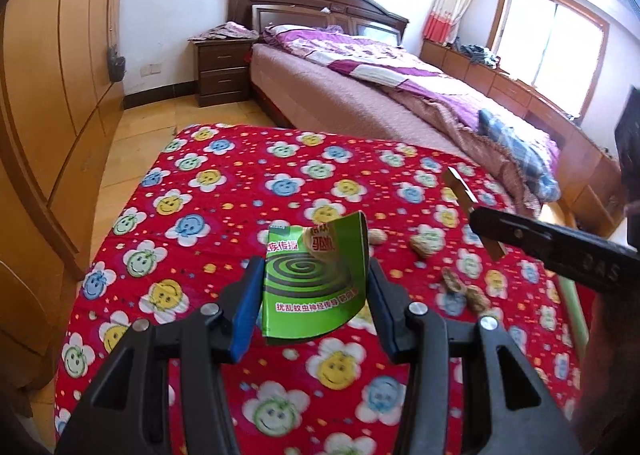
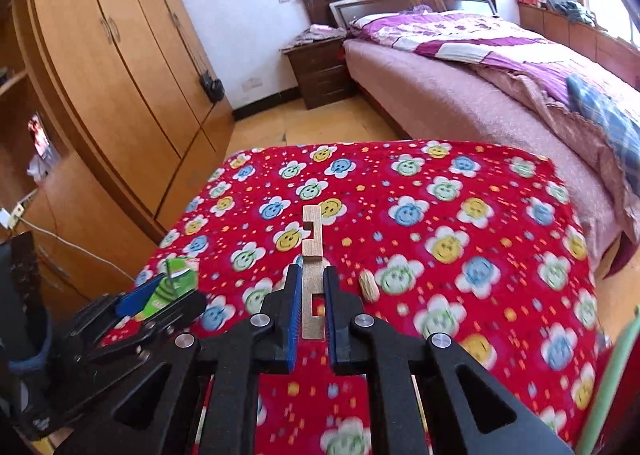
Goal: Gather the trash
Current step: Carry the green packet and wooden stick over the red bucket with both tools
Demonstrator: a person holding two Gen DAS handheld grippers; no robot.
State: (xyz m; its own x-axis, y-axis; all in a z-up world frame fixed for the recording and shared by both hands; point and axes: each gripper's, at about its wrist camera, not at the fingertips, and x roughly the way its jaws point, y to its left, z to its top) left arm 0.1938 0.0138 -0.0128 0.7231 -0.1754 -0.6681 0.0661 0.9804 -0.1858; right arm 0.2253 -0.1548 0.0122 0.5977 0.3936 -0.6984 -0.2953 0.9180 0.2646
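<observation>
Red smiley-flower cloth [image 2: 440, 183] fills the table, and the right gripper [image 2: 311, 295] clamps a notched wooden strip [image 2: 311, 231], stiff and light, gripped mid-length. Over on the left gripper [image 1: 312, 287], a flimsy green carton [image 1: 316, 279] (possibly holding a shell) sits pinched by its sides. Nutshells [image 1: 464, 291] wait on the cloth, brittle.

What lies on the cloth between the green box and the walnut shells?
One whole walnut lies between green box and walnut shells, on the red cloth; left wrist view shows it.
</observation>
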